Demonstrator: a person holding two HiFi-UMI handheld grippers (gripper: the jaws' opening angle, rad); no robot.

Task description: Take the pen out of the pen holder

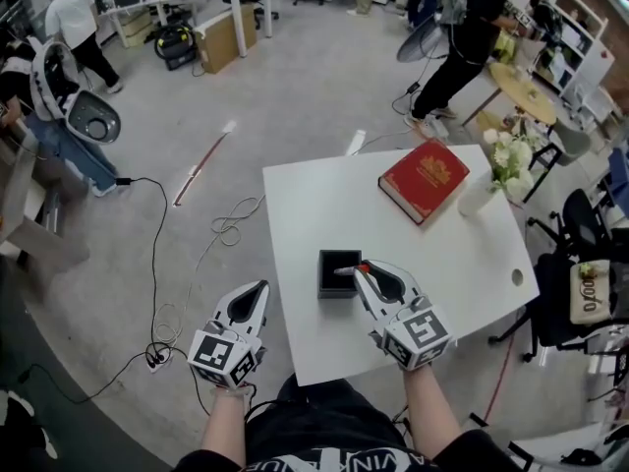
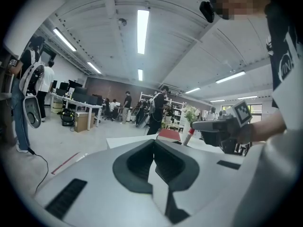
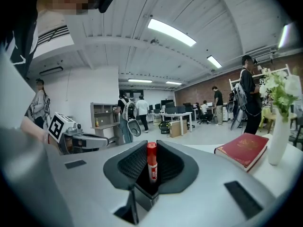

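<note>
The pen (image 3: 151,161) is gripped by the right gripper (image 3: 151,146). Its two jaws are pressed against the red barrel from either side, and the pen is held upright between them, with the cap at 12 o'clock. Just below the jaws, at 6 o'clock in the right gripper view, a dark corner of the pen holder (image 1: 335,281) can be seen. From this the pen is judged to hang directly over the pen holder's opening. Whether its lower end is wholly clear of the rim cannot be told from any view.

The left gripper (image 2: 153,148) is closed on nothing, its jaws brought together. It is held off the near edge of the table (image 1: 305,205), at about 8 o'clock from the pen holder, and nothing is touched by it.

A red book (image 1: 424,179) lies at 1 o'clock from the pen holder. A white vase (image 1: 480,201) with flowers (image 1: 513,155) stands at 2 o'clock. Both are well apart from the work.

As to progress, the grasp is made and the lift appears to be under way. What is left is for the pen to be carried fully clear of the pen holder and away from it. Since the pen holder is not steadied by the left gripper, it could be dragged or tipped if the pen catches on the rim.
</note>
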